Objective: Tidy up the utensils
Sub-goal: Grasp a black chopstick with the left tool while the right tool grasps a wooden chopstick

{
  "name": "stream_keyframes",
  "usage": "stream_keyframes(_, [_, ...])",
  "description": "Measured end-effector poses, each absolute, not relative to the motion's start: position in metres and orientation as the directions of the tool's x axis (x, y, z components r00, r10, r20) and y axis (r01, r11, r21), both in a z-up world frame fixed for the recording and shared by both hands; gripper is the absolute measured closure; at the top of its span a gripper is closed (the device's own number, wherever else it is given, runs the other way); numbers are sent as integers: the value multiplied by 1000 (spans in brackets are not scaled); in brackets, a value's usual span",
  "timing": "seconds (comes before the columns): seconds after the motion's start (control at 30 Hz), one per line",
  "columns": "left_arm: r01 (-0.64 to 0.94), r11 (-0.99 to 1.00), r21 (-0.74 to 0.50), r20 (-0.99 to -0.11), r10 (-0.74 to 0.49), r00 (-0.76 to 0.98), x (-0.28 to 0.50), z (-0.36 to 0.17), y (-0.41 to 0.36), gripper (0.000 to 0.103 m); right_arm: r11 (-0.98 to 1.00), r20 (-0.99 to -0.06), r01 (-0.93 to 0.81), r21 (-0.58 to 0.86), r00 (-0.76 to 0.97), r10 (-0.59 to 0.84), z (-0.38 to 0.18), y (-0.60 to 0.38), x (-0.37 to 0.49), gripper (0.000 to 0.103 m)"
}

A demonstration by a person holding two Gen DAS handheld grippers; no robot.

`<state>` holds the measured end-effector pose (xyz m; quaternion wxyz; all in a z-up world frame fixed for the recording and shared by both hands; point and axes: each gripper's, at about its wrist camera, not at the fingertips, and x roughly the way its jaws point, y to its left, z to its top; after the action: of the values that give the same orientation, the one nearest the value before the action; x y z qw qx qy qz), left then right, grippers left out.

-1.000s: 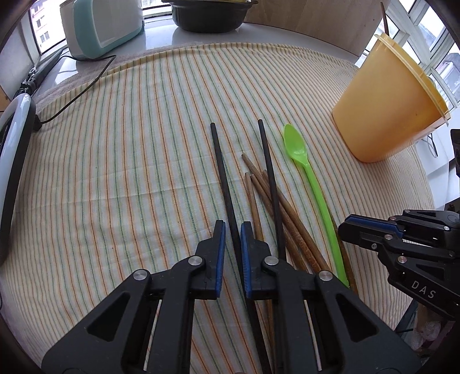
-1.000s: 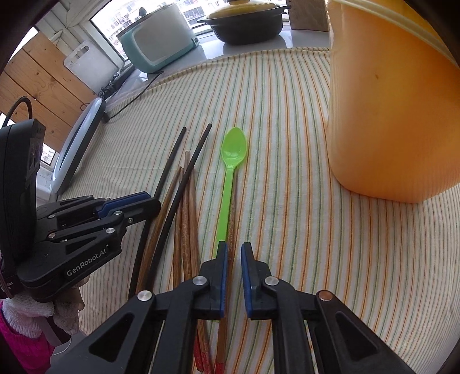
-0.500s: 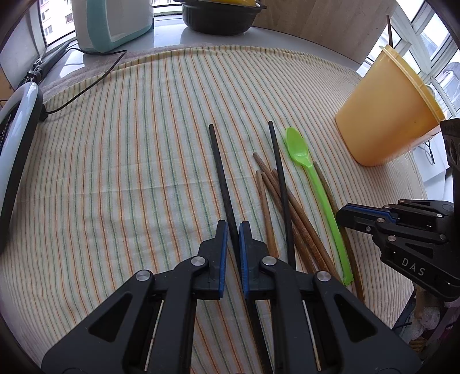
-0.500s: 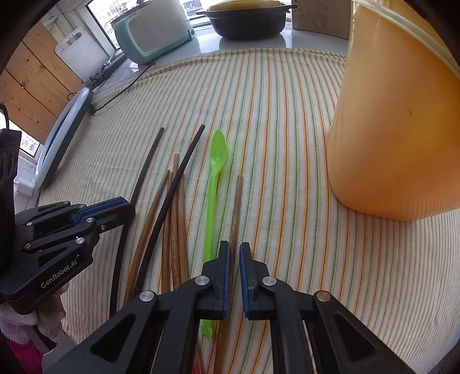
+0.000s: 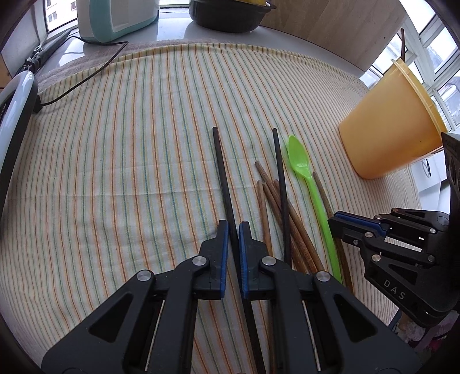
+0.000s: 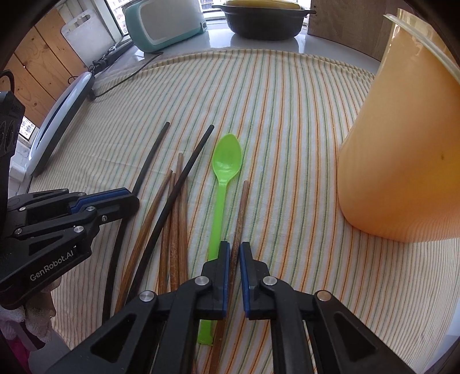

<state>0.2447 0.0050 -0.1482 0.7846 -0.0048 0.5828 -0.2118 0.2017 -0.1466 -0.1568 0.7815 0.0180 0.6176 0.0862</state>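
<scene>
On the striped cloth lie two black chopsticks, several brown wooden chopsticks (image 5: 276, 201) and a green plastic spoon (image 5: 313, 192). My left gripper (image 5: 233, 227) is shut on the left black chopstick (image 5: 222, 172), whose tip points away from me. My right gripper (image 6: 235, 247) is shut on a single brown chopstick (image 6: 241, 210) that lies right of the green spoon (image 6: 222, 187). The second black chopstick (image 6: 184, 178) crosses the brown bundle (image 6: 172, 230). An orange plastic cup (image 6: 402, 149) stands upright to the right.
A teal appliance (image 6: 166, 23) and a dark lidded pot (image 6: 264, 17) stand on the counter beyond the striped cloth (image 5: 129, 143). A white and black device (image 6: 63, 115) with a cord lies at the left edge. Windows are behind the orange cup (image 5: 388, 123).
Both grippers have drawn back toward me along the table with their chopsticks. The brown chopstick has slid out from under the green spoon to its right. The left black chopstick has separated from the pile.
</scene>
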Motion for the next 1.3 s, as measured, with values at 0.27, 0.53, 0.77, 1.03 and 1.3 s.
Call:
stream_keyframes(0.27, [302,910,-284,-896,-364,254,237,-141,20,98,977,-946,-116,179,251,203,-150,-152,194,100])
stream_keyframes(0.53, [315,901,-299,-862,-396,316,218,-113,31,99,970,-920,-143,199,315,235,-129,-158,181,100])
stream_keyframes(0.77, [330,886,-326,-823,-437,361,206,-87,31,99,963,-887,-156,219,379,263,-104,-168,167,100])
stream_keyframes(1.03, [326,917,-231,-899,-329,288,224,-110,12,99,961,-876,-149,233,398,274,-98,-173,164,100])
stream_keyframes(1.3, [280,942,-185,-952,-243,188,240,-138,1,95,959,-876,-149,242,391,282,-101,-175,164,100])
